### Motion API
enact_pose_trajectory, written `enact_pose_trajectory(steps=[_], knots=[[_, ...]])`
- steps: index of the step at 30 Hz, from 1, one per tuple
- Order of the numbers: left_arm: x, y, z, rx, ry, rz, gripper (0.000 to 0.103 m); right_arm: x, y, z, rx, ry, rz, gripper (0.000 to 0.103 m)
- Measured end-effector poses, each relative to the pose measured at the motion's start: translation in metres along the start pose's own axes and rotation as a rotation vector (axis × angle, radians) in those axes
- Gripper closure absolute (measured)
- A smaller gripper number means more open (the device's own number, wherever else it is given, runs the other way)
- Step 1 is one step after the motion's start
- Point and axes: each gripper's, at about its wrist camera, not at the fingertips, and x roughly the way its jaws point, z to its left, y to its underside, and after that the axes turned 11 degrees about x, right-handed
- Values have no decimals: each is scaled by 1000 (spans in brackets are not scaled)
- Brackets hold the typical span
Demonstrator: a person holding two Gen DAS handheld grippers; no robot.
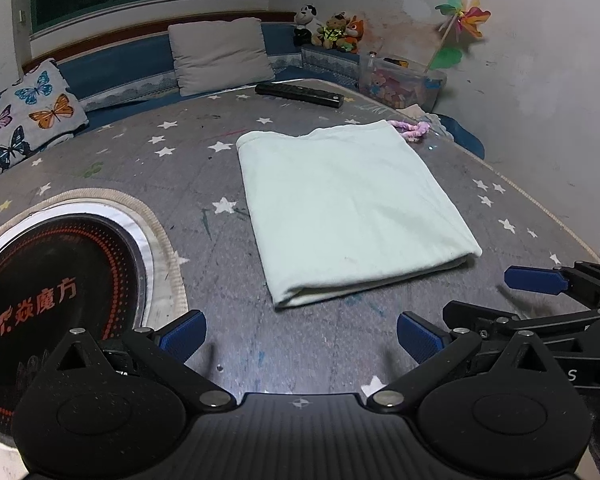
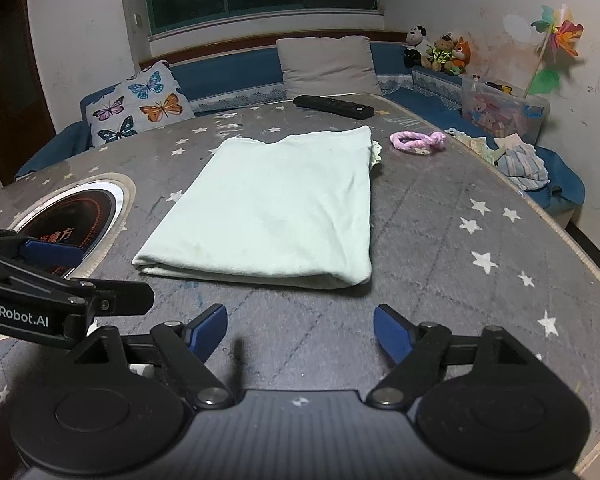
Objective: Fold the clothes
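Observation:
A pale green garment [image 1: 348, 216] lies folded into a flat rectangle on the grey star-patterned table [image 1: 172, 168]; it also shows in the right wrist view [image 2: 276, 208]. My left gripper [image 1: 300, 340] is open and empty, just short of the garment's near edge. My right gripper [image 2: 300, 334] is open and empty, also just short of the near edge. The right gripper's blue fingertips [image 1: 536, 280] show at the right of the left wrist view. The left gripper's arm [image 2: 40, 300] shows at the left of the right wrist view.
A round inset cooktop [image 1: 56, 296] sits at the table's left. A black remote [image 1: 300, 94] and a pink scrunchie [image 2: 418, 141] lie beyond the garment. Cushions [image 2: 328, 66], plush toys [image 2: 440, 50], a toy box [image 2: 504, 112] and loose clothes [image 2: 520, 164] are on the blue bench.

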Motion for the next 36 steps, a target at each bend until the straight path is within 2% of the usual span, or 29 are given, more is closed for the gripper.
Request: enact_pose_trajectory(steps=[12,36], knots=[[1,9,-6,-6,-9,26,0,2,4,-2,-5,13,11,19],[-2,13,-19,8,-20,38,0,3,8,-9,6,34,13,7]])
